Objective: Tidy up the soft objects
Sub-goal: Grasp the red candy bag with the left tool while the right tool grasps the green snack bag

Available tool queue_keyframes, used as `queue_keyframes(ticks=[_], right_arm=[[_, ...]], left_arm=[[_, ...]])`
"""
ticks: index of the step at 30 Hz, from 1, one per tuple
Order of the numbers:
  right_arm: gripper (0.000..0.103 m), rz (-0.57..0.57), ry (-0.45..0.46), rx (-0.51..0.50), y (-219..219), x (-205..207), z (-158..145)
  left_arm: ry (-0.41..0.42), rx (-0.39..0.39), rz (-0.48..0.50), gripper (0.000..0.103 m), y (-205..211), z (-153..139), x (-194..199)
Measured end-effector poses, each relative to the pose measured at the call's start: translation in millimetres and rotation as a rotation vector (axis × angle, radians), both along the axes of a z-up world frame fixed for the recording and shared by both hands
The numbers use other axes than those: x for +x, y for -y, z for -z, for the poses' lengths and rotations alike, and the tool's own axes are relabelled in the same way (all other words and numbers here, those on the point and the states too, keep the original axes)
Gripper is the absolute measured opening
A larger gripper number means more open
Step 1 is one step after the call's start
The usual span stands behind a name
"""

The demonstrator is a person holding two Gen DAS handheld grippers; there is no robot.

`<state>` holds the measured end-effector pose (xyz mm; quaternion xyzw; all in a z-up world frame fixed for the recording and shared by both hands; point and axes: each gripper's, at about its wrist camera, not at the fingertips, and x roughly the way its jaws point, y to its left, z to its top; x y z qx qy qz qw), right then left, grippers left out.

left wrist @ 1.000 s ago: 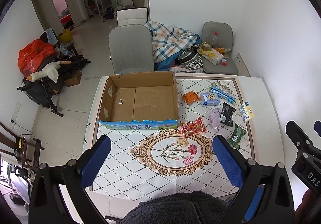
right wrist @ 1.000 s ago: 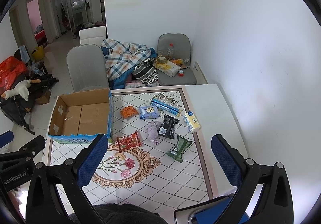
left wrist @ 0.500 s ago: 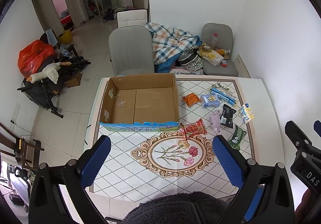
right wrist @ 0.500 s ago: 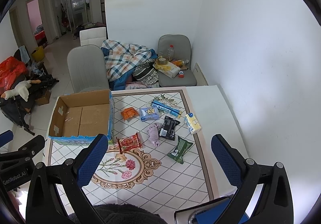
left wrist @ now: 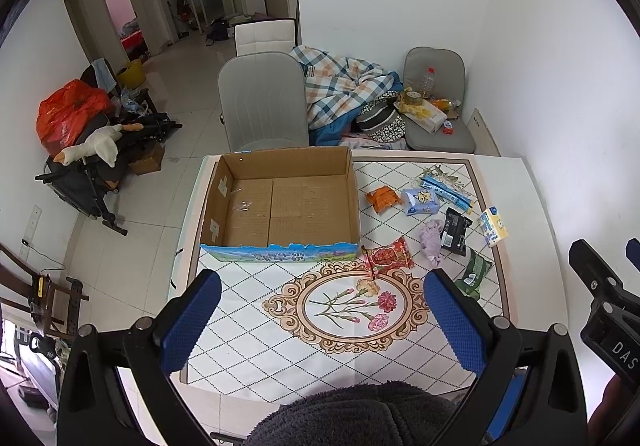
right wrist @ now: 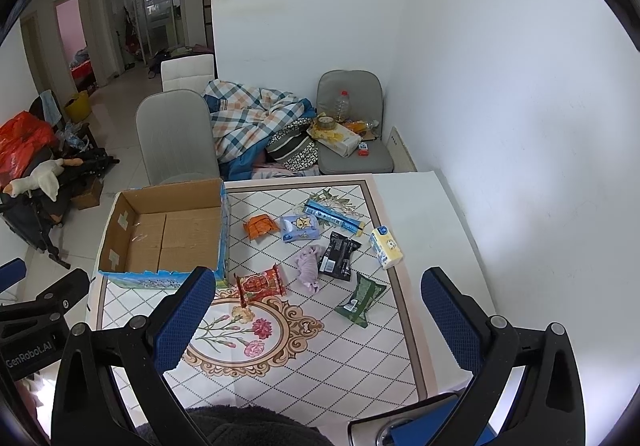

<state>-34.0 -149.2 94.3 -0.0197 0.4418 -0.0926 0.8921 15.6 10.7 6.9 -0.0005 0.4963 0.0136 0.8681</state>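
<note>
Patterned bench point(left wrist: 248, 334); empty box point(left wrist: 280, 202) beside scattered packets, lilac cloth point(right wrist: 308, 266) lengthwise toward camera; both tools point(left wrist: 320, 310) point(right wrist: 316, 306) wide, empty.

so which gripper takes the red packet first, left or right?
Probably left. In the left wrist view the red packet lies nearly centred ahead of the open left gripper, right beside the box. The right gripper, also open, sits nearer the green pouch.

Left wrist view high above near table point(left wrist: 248, 330) edge, facing forward and down toward cardboard box point(left wrist: 280, 202), right wrist view alongside to its right, same heading, both well back, both sharing box point(right wrist: 168, 230), packets, grey chair point(right wrist: 176, 134), far wall
</note>
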Motion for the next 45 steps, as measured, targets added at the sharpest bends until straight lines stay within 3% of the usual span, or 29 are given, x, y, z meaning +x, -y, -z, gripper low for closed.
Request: queue_keyframes(ticks=[21, 24, 28, 31, 36, 40, 45], right_arm=[[0.103, 0.010, -0.009, 0.010, 3, 2, 3], [0.103, 0.029, -0.031, 0.036, 15, 10, 14], [0.103, 0.100, -0.124, 0.109, 56, 36, 50], [0.103, 0.150, -0.212, 0.136, 90, 58, 88], [0.103, 0.248, -0.384, 0.182, 150, 94, 177], [0.103, 0.320, -0.518, 0.246, 188, 116, 266], [0.103, 0.368, -0.636, 0.345, 211, 139, 360]], left_arm=[[0.002, 0.002, 0.019, 0.103, -1, 4, 1], [0.014, 0.051, 0.077, 0.103, 12, 12, 21], [0.034, 0.160, 0.232, 0.103, 42, 38, 63], [-0.040, 0.225, 0.401, 0.103, 72, 80, 101], [-0.241, 0.304, 0.651, 0.103, 133, 178, 153], [-0.481, 0.400, 0.848, 0.103, 182, 276, 178], [-0.681, 0.524, 0.933, 0.103, 212, 380, 191]])
